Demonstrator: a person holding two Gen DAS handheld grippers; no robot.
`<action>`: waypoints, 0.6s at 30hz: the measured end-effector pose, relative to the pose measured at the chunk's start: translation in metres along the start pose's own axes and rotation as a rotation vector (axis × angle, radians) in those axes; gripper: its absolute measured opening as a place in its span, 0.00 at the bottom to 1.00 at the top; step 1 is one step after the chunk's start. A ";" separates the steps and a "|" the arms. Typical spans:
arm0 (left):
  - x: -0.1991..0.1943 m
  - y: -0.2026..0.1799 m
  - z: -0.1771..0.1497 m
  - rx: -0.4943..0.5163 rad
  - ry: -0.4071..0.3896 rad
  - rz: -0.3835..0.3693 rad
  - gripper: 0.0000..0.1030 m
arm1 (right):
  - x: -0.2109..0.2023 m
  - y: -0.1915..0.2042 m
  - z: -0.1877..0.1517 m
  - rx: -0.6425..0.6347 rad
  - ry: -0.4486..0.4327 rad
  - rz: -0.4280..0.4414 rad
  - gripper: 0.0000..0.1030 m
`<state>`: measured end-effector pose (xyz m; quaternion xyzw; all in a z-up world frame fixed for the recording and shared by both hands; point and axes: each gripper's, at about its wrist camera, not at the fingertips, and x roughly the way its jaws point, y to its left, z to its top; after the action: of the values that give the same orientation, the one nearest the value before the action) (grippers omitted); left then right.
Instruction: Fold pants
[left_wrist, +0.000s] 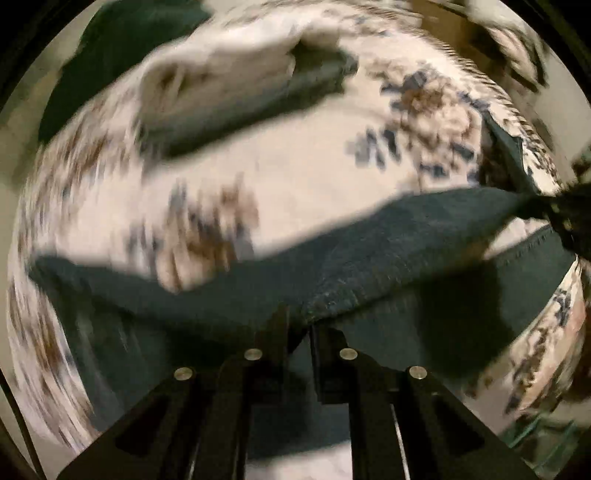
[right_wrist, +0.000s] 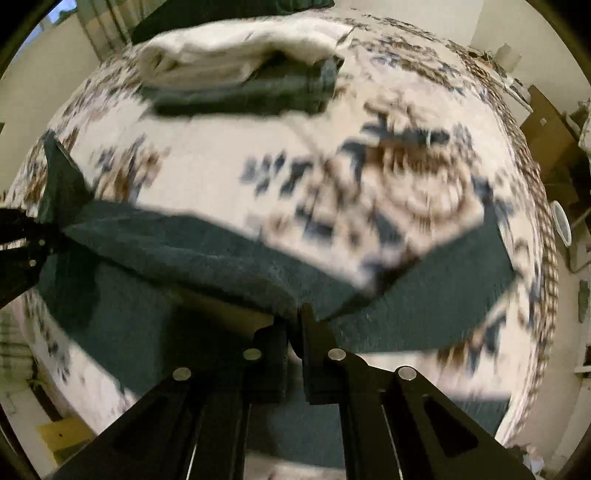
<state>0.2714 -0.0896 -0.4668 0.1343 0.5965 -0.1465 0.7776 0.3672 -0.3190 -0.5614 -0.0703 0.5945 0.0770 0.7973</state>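
Dark green pants (left_wrist: 388, 243) hang lifted above a flower-patterned bed cover (left_wrist: 314, 177), stretched between both grippers. My left gripper (left_wrist: 299, 321) is shut on the pants' edge, its jaws pinching the cloth. The right gripper (left_wrist: 569, 218) shows at the right edge of the left wrist view, holding the other end. In the right wrist view my right gripper (right_wrist: 295, 317) is shut on the pants (right_wrist: 184, 243), and the left gripper (right_wrist: 40, 236) grips the cloth at the far left. One trouser part (right_wrist: 454, 280) trails to the right on the bed cover (right_wrist: 221, 162).
A stack of folded clothes, a white piece (right_wrist: 236, 51) on a dark green one (right_wrist: 258, 92), lies at the far side of the bed. Brown cardboard boxes (right_wrist: 550, 133) and a white round object (right_wrist: 563, 223) stand beyond the bed's right edge. Both views are blurred.
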 end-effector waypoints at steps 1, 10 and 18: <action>0.004 -0.008 -0.018 -0.047 0.019 -0.005 0.08 | 0.008 0.006 -0.015 -0.010 0.017 -0.004 0.06; 0.091 -0.011 -0.088 -0.257 0.140 -0.040 0.09 | 0.080 0.036 -0.094 -0.031 0.198 -0.029 0.08; 0.041 0.012 -0.092 -0.434 0.143 -0.087 0.66 | 0.035 0.017 -0.092 0.145 0.296 0.184 0.83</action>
<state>0.2042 -0.0460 -0.5295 -0.0518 0.6729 -0.0385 0.7369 0.2876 -0.3199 -0.6213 0.0315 0.7133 0.0956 0.6936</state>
